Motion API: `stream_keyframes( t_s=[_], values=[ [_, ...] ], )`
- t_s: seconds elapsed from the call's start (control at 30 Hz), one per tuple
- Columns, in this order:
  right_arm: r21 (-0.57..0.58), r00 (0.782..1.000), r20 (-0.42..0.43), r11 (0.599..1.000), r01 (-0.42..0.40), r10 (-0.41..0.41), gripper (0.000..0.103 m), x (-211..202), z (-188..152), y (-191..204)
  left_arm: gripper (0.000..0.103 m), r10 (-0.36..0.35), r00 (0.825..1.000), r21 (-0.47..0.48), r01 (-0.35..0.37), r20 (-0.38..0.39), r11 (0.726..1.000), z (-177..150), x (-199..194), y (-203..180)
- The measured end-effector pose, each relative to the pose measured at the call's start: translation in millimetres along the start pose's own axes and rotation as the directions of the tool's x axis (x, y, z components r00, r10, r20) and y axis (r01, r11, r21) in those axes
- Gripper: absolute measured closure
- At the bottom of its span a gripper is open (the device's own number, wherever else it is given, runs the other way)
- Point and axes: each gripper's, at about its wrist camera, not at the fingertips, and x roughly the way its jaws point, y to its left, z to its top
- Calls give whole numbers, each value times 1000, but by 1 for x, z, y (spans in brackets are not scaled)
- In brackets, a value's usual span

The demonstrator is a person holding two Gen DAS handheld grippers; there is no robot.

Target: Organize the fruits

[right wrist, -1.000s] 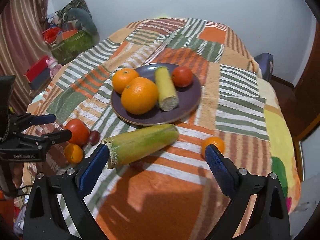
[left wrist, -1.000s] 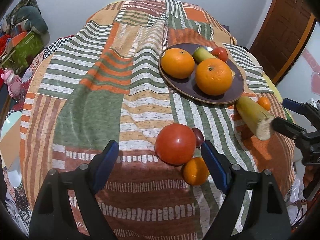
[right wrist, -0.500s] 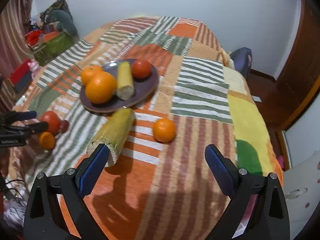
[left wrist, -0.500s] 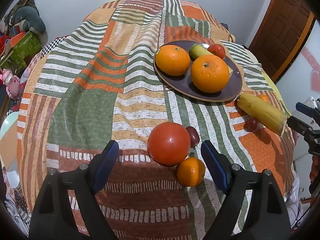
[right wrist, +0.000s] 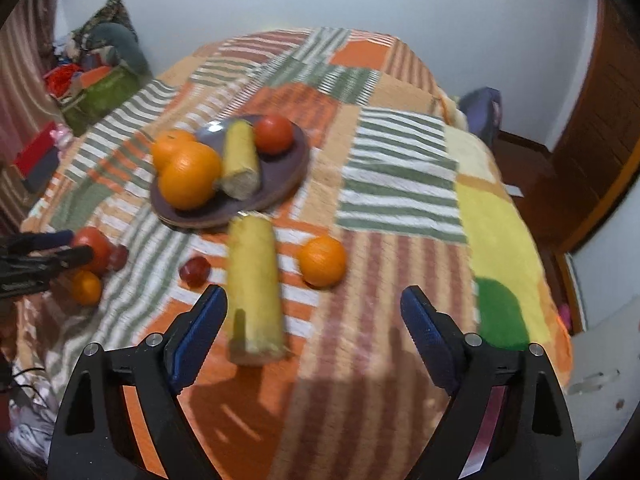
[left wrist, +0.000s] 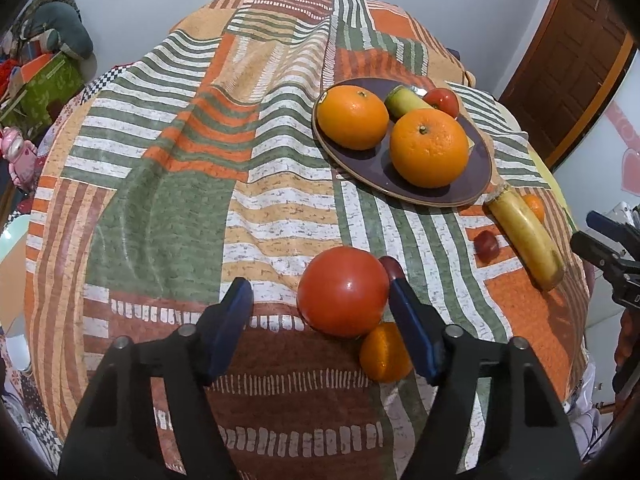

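A dark plate (left wrist: pixel 360 162) (right wrist: pixel 292 168) on the patchwork blanket holds two oranges (left wrist: pixel 429 147), a short yellow-green fruit (right wrist: pixel 239 158) and a small tomato (right wrist: pixel 274 134). My left gripper (left wrist: pixel 320 300) is open around a big red tomato (left wrist: pixel 343 291) that lies on the blanket, with a small orange (left wrist: pixel 382 354) and a dark plum (left wrist: pixel 390 266) beside it. My right gripper (right wrist: pixel 314 312) is open and empty above the blanket. A long yellow fruit (right wrist: pixel 254 284) lies just ahead of its left finger. A small orange (right wrist: pixel 322 261) and a red plum (right wrist: pixel 195 272) lie either side.
The blanket (left wrist: pixel 168 200) covers a rounded table that drops off on all sides. A green box and clutter (right wrist: pixel 100 88) stand at the far left. A wooden door (left wrist: pixel 576 60) is at the right.
My left gripper has moved in so the big tomato sits between its fingers. My right gripper has swung right and back; the long yellow fruit now lies lengthwise before it.
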Motion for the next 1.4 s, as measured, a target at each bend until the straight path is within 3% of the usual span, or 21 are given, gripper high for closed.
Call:
stream_keyframes(
  t_s=[0.23, 0.3, 0.63, 0.7, 0.77, 0.9, 1.13, 1.4],
  values=[
    [-42, 992, -52, 992, -116, 114, 48, 32, 13, 25, 36, -34, 999, -12, 33, -10, 999, 1, 5, 1],
    [-40, 988, -77, 990, -138, 134, 53, 41, 14, 28, 37, -35, 999, -9, 35, -13, 999, 2, 7, 0],
    [-15, 977, -149, 988, -155, 151, 58, 69, 9, 28, 37, -41, 999, 3, 41, -18, 999, 8, 20, -4],
    [-22, 979, -141, 988, -151, 147, 58, 69, 10, 30, 38, -51, 999, -2, 51, -14, 999, 10, 20, -3],
    [-30, 982, -128, 990, -141, 136, 65, 68, 11, 30, 39, -55, 998, -8, 55, -12, 998, 10, 20, -2],
    [-37, 985, -109, 990, -135, 130, 67, 66, 11, 28, 54, -89, 996, -14, 89, -13, 996, 11, 18, -1],
    [-12, 985, -72, 987, -159, 157, 67, 53, 14, 25, 54, -48, 999, 8, 48, -4, 999, 11, 12, -7],
    [25, 987, 26, 986, -162, 162, 67, 29, 28, 12, 54, -31, 997, 24, 29, 71, 999, 26, -12, -11]
  ],
)
